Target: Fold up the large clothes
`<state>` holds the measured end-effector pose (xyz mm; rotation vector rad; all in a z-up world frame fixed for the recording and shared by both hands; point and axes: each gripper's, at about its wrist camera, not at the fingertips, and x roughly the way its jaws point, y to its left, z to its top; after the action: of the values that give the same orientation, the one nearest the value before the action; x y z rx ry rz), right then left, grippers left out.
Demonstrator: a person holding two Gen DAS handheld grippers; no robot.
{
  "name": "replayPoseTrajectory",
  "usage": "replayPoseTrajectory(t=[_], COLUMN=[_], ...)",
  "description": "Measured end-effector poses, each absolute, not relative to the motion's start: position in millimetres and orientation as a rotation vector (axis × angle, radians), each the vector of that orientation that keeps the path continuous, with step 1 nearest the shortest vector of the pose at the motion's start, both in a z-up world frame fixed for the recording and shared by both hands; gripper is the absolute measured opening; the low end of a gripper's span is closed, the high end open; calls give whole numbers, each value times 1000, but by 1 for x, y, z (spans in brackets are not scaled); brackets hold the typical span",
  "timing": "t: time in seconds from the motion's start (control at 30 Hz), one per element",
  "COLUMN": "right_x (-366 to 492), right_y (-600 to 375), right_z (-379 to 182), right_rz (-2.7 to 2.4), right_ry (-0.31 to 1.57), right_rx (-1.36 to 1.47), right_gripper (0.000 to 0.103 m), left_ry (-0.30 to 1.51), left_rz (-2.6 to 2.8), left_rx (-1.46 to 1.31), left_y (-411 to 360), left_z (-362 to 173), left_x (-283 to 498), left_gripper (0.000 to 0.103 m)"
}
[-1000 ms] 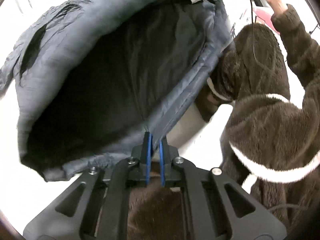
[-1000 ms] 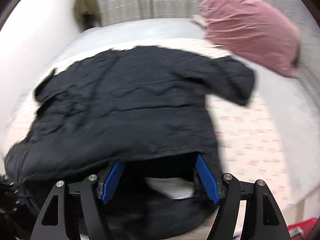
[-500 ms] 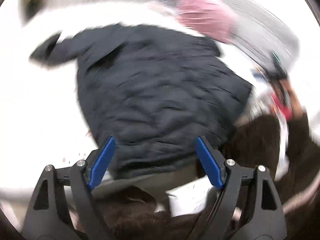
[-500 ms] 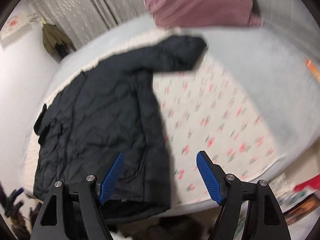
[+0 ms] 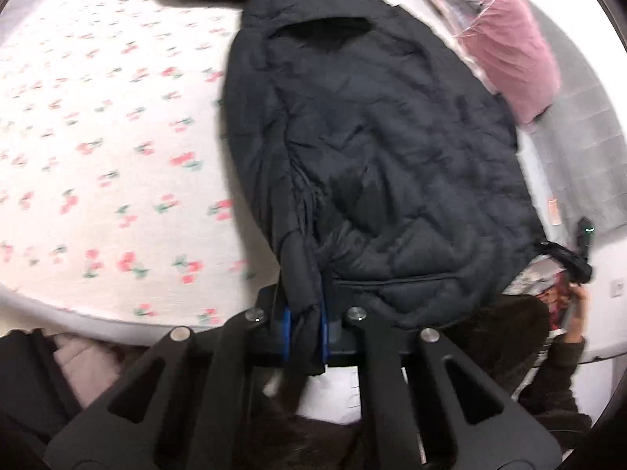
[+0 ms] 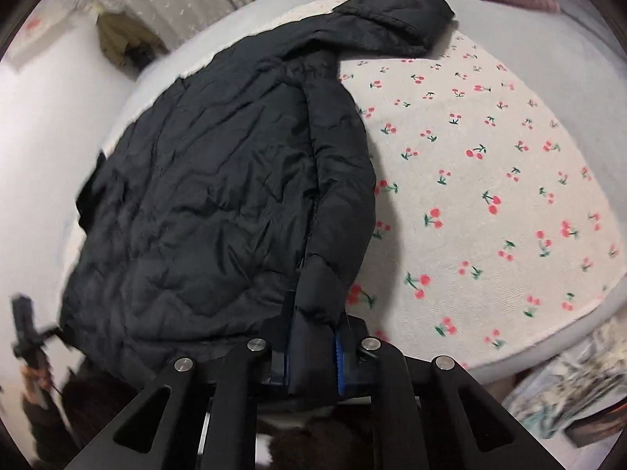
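Two tongs, left [image 5: 303,327] and right [image 6: 311,356], clench the jacket's [image 6: 219,196] near hem on the bed [image 6: 490,156]; soft, bulky, probably slippery, best gripped at seams.

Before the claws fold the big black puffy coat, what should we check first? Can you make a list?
1. Left claw shut on the black quilted puffer coat: ok.
2. Right claw shut on the coat's hem: ok.
3. Coat body lying flat on the white cherry-print bedspread: ok.
4. Sleeve tucked in: not ok, it sticks out sideways.
5. Pink pillow away from the coat: cannot tell, they look close.
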<state>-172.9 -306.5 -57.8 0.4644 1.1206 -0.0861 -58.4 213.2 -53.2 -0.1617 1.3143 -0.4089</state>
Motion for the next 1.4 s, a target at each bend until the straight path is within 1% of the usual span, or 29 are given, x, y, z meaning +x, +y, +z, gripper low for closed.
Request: replayPoseTrajectory(t=[0.07,0.13,0.17,0.2,0.23,0.27,0.3,0.33,0.37,0.4,0.43,0.5,0.53,0.63,0.73,0.83,0.9,0.97,1.03,1.17,1.3,1.33,1.4], right_x=[-172,-171,-172,-173,-174,-175,-177,-177,-177,-175,-174,-160,-151,-122,-73,-42,-20,-3,18,33,47,51,62], right_y=[-295,-277,-272,-267,-264,-262,-259,-258,-257,-254,-253,-244,-239,-228,-210,-199,-195,-193,-193,-187,-186,-187,-187], right_z=[-65,-72,-71,-67,-62,-57,-48,-36,-29,-17,-8,12,20,38,42,34,17,-5,-29,-33,-41,-45,-52], right_rz=[-119,-156,-176,-213,-265,-292,-318,-332,-334,-332,-327,-299,-287,-262,-209,-161,-133,-134,-167,-227,-222,-228,-237], right_ry=[1189,1243,1245,1248,1244,1229,1194,1150,1124,1081,1046,971,945,886,856,852,846,880,970,946,941,954,977], right_rx=[374,255,219,181,142,122,108,113,124,143,154,167,165,163,183,199,208,217,187,84,73,69,61], right_gripper=[15,18,26,37,42,50,54,56,60,63,65,75,76,77,79,81,81,81,81,81,81,81,81], left_ry=[1370,1356,1342,1327,1292,1256,1219,1190,1148,1092,1055,1003,992,1002,1019,1009,999,993,989,964,949,957,965], left_rz=[-358,-349,-334,-326,-322,-314,-301,-295,-290,-286,-284,-279,-265,-211,-164,-112,-49,22,86,192,218,224,257], left_rx=[-7,61,82,92,102,110,115,114,107,96,87,69,58,-18,-128,-178,-185,-165,-123,2,77,74,76], left_y=[204,195,193,192,190,187,184,186,186,182,182,179,177,168,187,203,216,227,235,236,229,230,234], left_z=[-69,-68,-61,-55,-44,-33,-22,-14,-4,9,15,26,29,31,29,24,13,3,-6,-19,-29,-33,-39], left_x=[-63,-68,-70,-72,-75,-77,-79,-81,-79,-78,-76,-65,-56,-23,11,39,63,86,113,177,231,243,262], left_gripper=[14,18,22,24,26,32,44,51,64,71,74,81,83,83,84,84,84,84,84,84,83,83,72])
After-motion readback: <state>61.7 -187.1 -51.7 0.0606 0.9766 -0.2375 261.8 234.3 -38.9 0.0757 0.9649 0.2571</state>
